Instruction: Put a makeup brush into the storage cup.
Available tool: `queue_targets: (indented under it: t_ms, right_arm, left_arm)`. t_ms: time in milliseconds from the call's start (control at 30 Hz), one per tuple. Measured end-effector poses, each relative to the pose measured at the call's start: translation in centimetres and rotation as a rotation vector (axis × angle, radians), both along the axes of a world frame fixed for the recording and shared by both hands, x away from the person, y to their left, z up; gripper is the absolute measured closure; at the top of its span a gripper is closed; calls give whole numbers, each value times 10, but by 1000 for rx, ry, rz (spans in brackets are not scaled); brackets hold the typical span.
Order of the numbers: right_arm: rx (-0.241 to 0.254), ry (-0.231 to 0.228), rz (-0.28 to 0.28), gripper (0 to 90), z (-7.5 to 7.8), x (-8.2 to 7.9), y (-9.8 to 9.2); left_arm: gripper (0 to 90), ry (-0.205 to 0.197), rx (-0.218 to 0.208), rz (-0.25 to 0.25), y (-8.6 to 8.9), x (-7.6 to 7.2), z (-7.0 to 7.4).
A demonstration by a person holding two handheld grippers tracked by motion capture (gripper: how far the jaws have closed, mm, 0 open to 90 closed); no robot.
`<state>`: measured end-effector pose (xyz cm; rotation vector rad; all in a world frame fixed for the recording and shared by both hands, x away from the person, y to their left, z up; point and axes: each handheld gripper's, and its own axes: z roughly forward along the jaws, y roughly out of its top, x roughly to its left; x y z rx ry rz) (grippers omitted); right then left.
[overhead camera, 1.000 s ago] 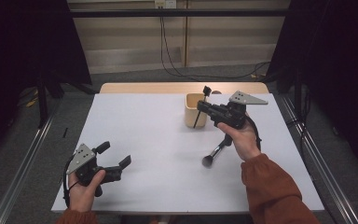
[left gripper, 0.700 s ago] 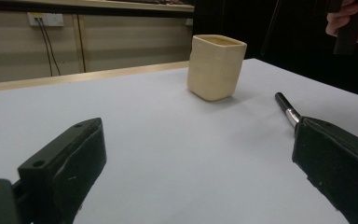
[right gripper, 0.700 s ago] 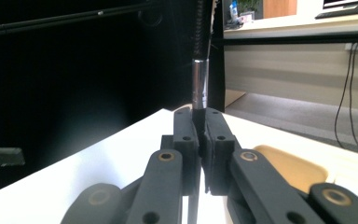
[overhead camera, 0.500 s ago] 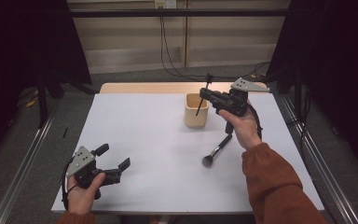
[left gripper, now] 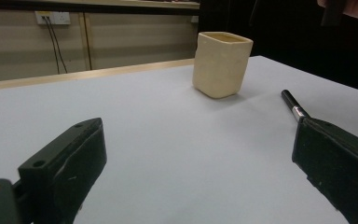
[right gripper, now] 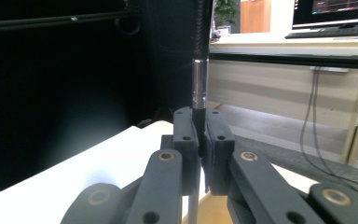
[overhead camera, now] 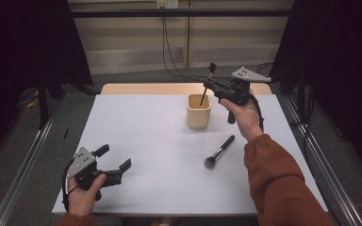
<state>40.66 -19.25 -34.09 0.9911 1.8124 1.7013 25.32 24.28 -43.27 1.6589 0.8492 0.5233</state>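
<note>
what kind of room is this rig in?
Probably a lab or office recording bay: a white table fenced by black curtains, wall sockets with hanging cables, and a computer monitor and keyboard on a desk behind.

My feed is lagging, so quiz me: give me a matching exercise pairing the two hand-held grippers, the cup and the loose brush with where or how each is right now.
Things:
1. right hand-held gripper
2. left hand-held gripper
3. beige cup
4. loose brush

States:
A. lying flat on the white table, bristles toward the person
B. standing upright near the table's far edge
C. shut on a thin brush above the cup
D. jaws open, low over the table's near left part

Pairs: 1-C, 2-D, 3-B, 4-A
</note>
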Motion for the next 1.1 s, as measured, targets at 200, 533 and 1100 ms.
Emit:
queue_targets:
  t_ms: [200,533,1100]
  right_arm:
    - [-18,12,-29,857,-4,11,-3]
    - [-37,18,-34,857,-12,14,1]
    - [-53,37,-46,857,-29,17,3]
  left_arm:
    - [30,-3,2,7,1,0,0]
    - [30,-7,-1,10,1,0,1]
    - [32,-6,9,3,1,1,0]
